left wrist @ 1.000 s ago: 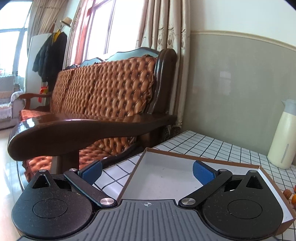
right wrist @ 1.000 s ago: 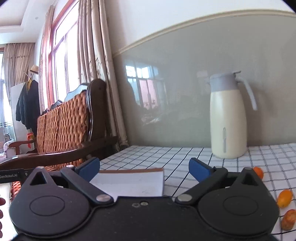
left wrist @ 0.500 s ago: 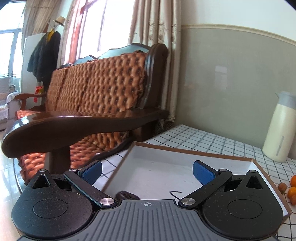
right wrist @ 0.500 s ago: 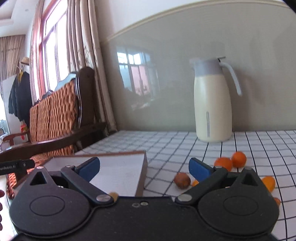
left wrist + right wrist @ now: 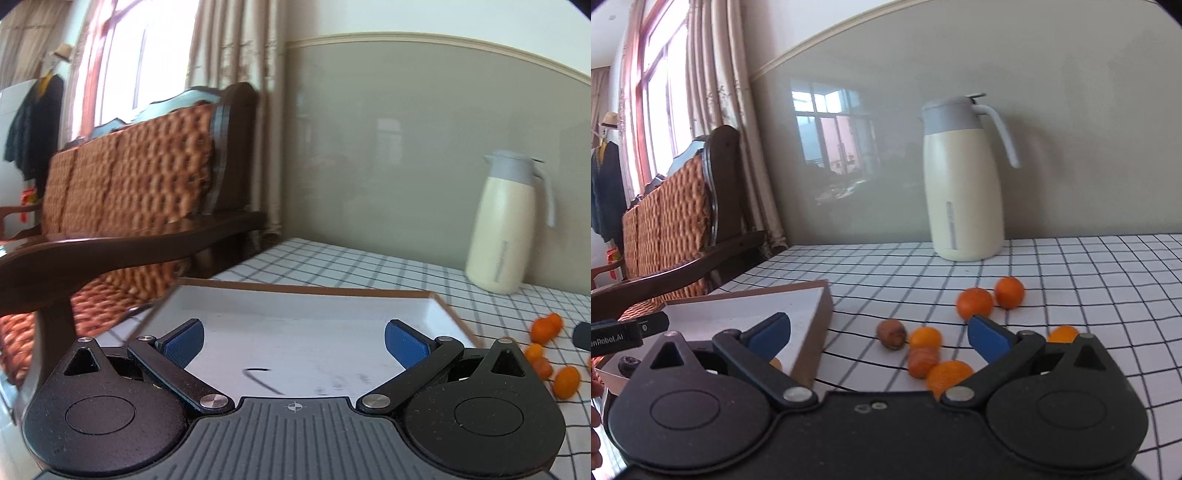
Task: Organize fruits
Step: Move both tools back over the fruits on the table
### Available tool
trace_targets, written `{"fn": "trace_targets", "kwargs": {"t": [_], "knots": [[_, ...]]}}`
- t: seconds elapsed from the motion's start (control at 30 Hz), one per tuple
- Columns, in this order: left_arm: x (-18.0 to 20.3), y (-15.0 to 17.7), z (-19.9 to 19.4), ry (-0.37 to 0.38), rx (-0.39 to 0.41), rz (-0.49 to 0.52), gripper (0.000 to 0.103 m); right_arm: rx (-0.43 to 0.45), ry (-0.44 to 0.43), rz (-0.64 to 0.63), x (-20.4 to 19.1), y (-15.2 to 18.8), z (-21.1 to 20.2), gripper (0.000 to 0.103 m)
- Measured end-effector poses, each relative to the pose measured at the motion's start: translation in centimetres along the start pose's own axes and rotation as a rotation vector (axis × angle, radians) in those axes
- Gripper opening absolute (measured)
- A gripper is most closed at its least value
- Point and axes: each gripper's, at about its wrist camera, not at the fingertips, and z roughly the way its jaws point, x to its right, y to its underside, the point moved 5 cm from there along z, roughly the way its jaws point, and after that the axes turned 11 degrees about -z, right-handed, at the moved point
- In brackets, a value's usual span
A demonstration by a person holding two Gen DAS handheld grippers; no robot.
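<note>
A shallow white box with a brown rim point(image 5: 306, 291) lies on the checked tablecloth. My left gripper point(image 5: 293, 341) is open and empty above the box floor. In the right wrist view the box corner point(image 5: 816, 317) is at left, and several small oranges point(image 5: 974, 303) and brown fruits point(image 5: 892, 334) lie loose on the cloth to its right. My right gripper point(image 5: 879, 334) is open and empty, just above the near fruits. Some oranges also show in the left wrist view point(image 5: 546, 326) at the right edge.
A cream thermos jug with a grey lid point(image 5: 962, 181) stands at the back by the wall. A wooden sofa with orange cushions point(image 5: 125, 184) stands left of the table. A small dark object point(image 5: 628, 365) lies in the box's near left part.
Both grippers have swung right. The thermos and loose fruits have come further into both views. Both stay open.
</note>
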Motion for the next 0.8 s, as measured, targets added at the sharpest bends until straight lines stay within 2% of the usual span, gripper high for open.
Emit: {"fn": "trace_targets", "kwargs": {"t": [0.33, 0.53, 0.8], "knots": [[5.8, 1.6, -0.8, 0.130, -0.029, 0.070, 0.103, -0.079, 0.087, 0.012, 3.7, 1.5, -1.8, 0.097], [9.2, 2.7, -1.2, 0.218, -0.055, 0.087, 0.103, -0.097, 0.158, 0.047, 6.6, 2.4, -3.1, 0.097], [13.9, 4.8, -1.7, 0.300, -0.079, 0.141, 0.103, -0.112, 0.238, 0.090, 9.9, 3.4, -4.7, 0.097]]}}
